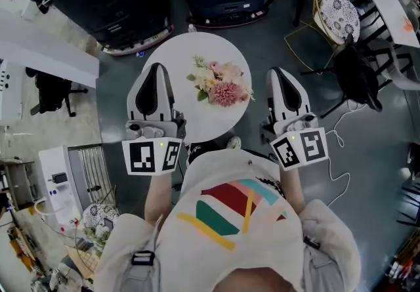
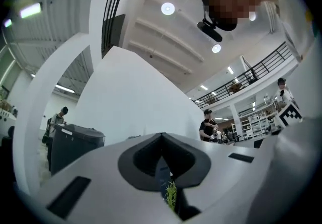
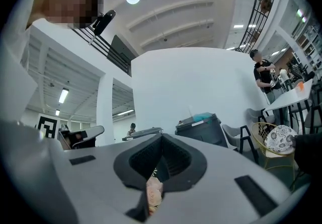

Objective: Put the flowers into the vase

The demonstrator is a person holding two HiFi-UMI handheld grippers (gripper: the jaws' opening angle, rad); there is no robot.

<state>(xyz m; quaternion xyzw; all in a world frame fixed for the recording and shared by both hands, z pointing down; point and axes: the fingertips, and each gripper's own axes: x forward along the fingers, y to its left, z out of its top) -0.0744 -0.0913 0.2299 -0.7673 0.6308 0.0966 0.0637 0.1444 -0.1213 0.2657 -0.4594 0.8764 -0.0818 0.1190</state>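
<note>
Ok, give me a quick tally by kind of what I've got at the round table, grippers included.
Table: 1
Bunch of flowers: 1
Grippers: 2, left gripper and right gripper
Total: 4

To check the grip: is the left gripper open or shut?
Shut: the jaws of the left gripper meet in one line. A green sprig shows low between them; whether gripped, cannot tell.

Flowers [image 1: 220, 86] on table [image 1: 172, 54], between left gripper [image 1: 155, 69] and right gripper [image 1: 276, 74], chair [image 1: 336, 14] behind right
</note>
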